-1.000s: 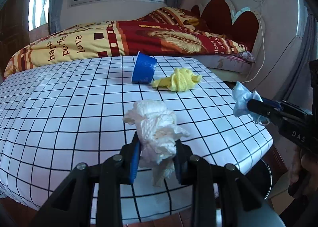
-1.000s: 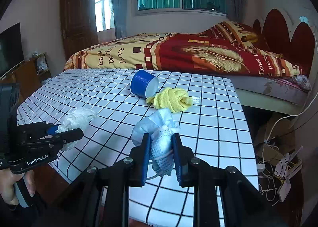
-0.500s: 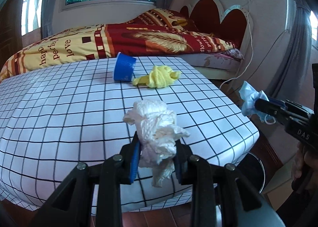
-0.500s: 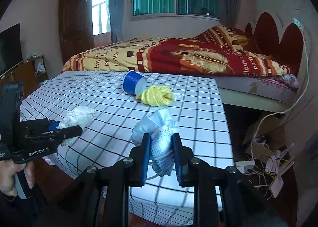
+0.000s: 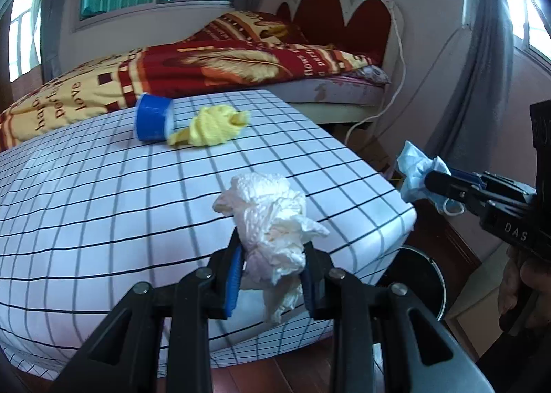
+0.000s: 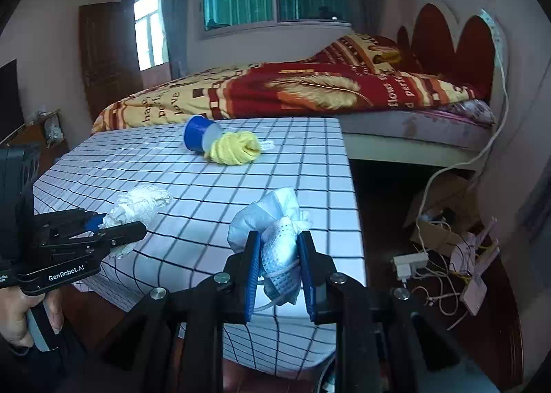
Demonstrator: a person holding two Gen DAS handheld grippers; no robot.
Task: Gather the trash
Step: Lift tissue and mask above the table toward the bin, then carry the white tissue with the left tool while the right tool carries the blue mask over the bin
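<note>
**A:** ok so both grippers are loaded here. The left gripper (image 5: 272, 267) has its jaws squeezed onto a white tissue wad (image 5: 272, 221), most of it sticking up above the pads and a tail hanging below. It's held up in the air over the near edge of the table (image 5: 103, 193), the one with the black-and-white grid cloth.

**B:** and the right one?

**A:** The right gripper (image 6: 280, 271) is clamped on a crumpled blue mask (image 6: 275, 231), with an ear loop dangling under the blue pads (image 6: 253, 272). From the left camera you can see it off to the right, past the table's corner, mask (image 5: 415, 171) poking out of the tips, nothing under it but floor.

**B:** anything still on the table?

**A:** yep, a blue cup (image 6: 199, 133) lying on its side toward the far end, and a yellow rag (image 6: 236, 152) bunched up touching its open mouth. Both are well apart from the grippers.

**B:** where's the bin?

**A:** there's a dark round thing (image 5: 418, 276) on the floor below the table's right corner in the left view, could be one, can't tell. Behind it all is a bed (image 6: 310, 90) with a red and yellow blanket, plus a mess of cables (image 6: 444, 276) on the floor to the right.
</note>
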